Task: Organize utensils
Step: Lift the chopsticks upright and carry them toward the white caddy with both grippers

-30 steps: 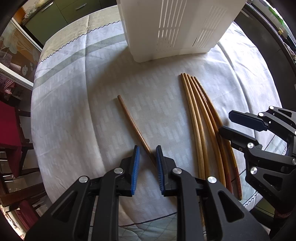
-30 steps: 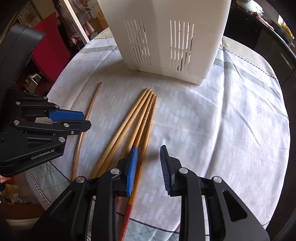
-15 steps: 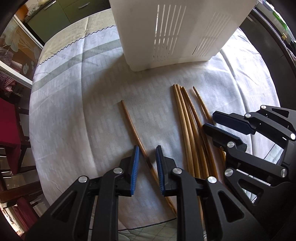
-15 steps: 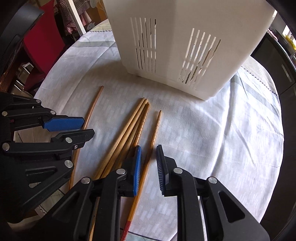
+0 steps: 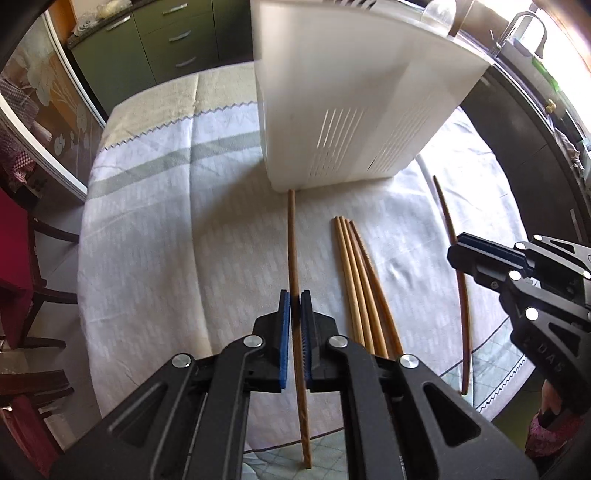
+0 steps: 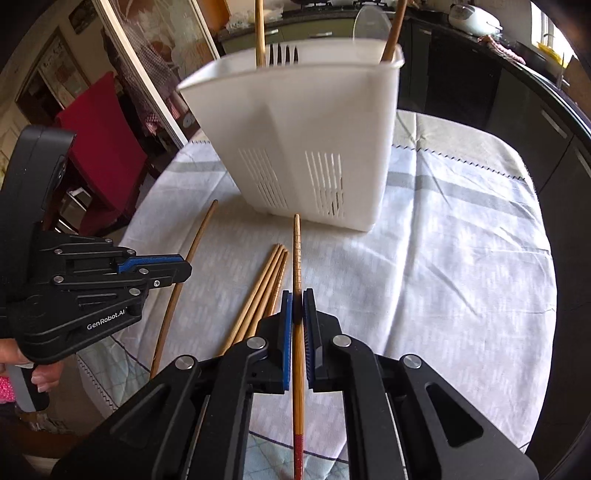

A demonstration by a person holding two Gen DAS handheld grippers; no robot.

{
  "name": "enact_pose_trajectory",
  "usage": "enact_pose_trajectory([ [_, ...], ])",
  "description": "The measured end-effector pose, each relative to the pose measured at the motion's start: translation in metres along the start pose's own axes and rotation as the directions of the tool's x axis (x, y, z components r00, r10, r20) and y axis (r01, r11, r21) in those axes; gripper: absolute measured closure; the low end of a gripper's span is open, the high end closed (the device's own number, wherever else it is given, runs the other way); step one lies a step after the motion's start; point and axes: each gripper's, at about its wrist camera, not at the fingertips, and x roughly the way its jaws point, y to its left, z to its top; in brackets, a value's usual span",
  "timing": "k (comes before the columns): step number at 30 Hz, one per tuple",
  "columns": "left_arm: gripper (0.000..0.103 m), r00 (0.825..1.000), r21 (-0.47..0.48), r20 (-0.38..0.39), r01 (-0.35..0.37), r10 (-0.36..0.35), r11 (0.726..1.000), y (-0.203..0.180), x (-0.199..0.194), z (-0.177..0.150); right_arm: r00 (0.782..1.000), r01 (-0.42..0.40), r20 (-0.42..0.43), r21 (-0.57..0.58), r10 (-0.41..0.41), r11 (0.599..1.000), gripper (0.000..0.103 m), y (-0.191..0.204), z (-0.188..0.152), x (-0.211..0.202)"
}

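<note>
Change: both grippers, spread half a second ago, now each pinch a chopstick lifted off the table.
Left gripper: jaws pinching a brown chopstick, tip near the caddy.
Right gripper: jaws pinching a red-ended chopstick, pointing at the caddy.
Bundle: three chopsticks lying before the caddy, between the grippers.
Caddy contents: fork, clear spoon, two sticks upright.

Round table under a pale striped tablecloth; white slotted utensil caddy at upper centre, three loose chopsticks bundled below it.
</note>
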Motion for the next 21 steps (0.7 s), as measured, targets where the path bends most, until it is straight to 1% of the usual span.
enact_pose_trajectory([
  [5,0.097,0.993,0.016,0.120,0.013,-0.015,1.000,-0.003,-0.044,-0.017,0.993,-0.028,0.111,0.007,0.027,1.000,0.096,-0.006,-0.015,-0.054],
  [9,0.097,0.974,0.037,0.225,-0.004,-0.004,0.999,-0.005,-0.077,-0.033,0.982,-0.045,0.182,0.008,0.043,0.999,0.096,-0.006,-0.027,-0.085],
  [11,0.097,0.966,0.043,0.259,-0.012,0.000,0.999,-0.009,-0.090,-0.040,0.977,-0.044,0.209,0.007,0.042,0.999,0.096,-0.008,-0.034,-0.099],
  [13,0.097,0.961,0.044,0.275,-0.007,-0.005,0.999,-0.011,-0.097,-0.046,0.974,-0.042,0.225,0.002,0.041,0.999,0.096,-0.006,-0.040,-0.108],
  [17,0.097,0.958,0.038,0.286,-0.002,-0.009,0.999,-0.008,-0.105,-0.053,0.969,-0.037,0.244,-0.014,0.039,0.999,0.096,-0.003,-0.048,-0.121],
  [21,0.098,0.956,0.032,0.294,0.001,-0.011,0.999,-0.004,-0.109,-0.059,0.968,-0.038,0.248,-0.027,0.043,0.999,0.096,0.003,-0.052,-0.123],
])
